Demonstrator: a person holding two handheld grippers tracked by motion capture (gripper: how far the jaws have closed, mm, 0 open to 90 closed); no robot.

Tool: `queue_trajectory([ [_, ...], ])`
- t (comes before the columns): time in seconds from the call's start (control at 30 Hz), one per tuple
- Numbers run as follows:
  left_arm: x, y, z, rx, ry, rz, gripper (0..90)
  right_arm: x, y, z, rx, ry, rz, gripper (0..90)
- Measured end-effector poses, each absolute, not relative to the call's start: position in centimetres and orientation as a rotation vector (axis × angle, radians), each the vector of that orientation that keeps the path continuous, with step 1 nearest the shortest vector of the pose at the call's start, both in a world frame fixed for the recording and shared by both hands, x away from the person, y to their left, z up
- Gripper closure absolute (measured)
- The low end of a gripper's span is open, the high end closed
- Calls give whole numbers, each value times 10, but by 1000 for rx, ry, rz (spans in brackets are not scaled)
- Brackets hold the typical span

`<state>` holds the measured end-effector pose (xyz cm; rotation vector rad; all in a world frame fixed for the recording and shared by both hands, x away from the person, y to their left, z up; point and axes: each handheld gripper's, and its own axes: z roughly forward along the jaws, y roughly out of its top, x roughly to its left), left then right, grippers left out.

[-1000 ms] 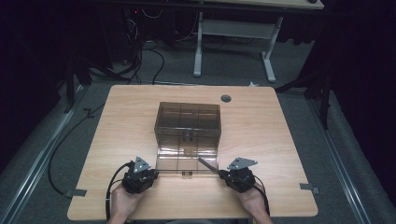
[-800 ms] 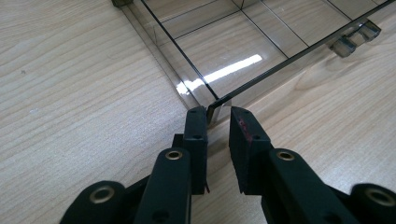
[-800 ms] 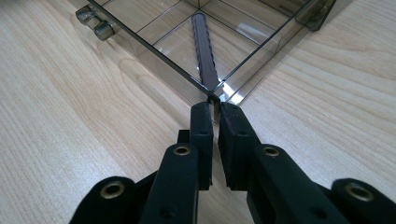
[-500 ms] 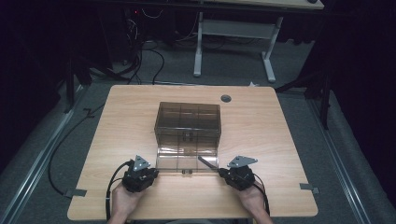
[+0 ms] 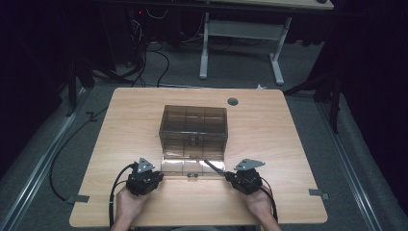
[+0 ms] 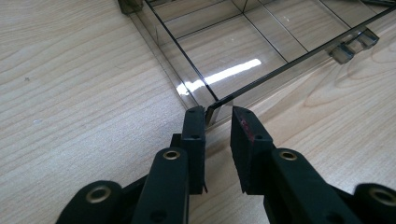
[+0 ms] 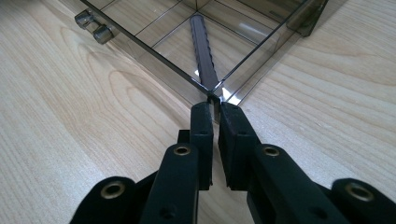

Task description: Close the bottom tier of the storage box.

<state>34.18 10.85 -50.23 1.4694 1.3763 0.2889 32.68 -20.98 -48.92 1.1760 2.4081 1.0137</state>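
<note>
- The left gripper [image 6: 212, 116] has its fingers [image 6: 194, 135] drawn close on the near left corner of the open lid [image 5: 192, 166]; the corner edge stands between the tips, one finger against it, a narrow gap on the other side.
- The right gripper [image 7: 215, 109] has its fingers [image 7: 201, 130] nearly together, clamped on the lid's near right corner.
- In the high view the left gripper [image 5: 144, 179] sits at about 7 o'clock on the counter [image 5: 269, 144] and the right gripper [image 5: 246, 178] at about 5 o'clock, each in one of the person's hands at the near edge.
- The lid lies flat on the counter between them, folded toward the person, two small latch tabs [image 7: 93, 25] on its near edge.
- A dark, ridged strip [image 7: 203, 46] rests on the lid, running from its right corner inward.
- The clear smoky box [image 5: 194, 127], split into compartments, stands at the counter's centre, joined to the lid at 12 o'clock.
- A round grommet hole [image 5: 233, 101] sits at about 1 o'clock, near the far edge.
</note>
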Motion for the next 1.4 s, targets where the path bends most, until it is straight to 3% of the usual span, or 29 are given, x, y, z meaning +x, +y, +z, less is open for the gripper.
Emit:
queue_trajectory([
  [1.4,383,101,-496,1483,1381,345,752,359,-207,-488,1318,2323,1026,836],
])
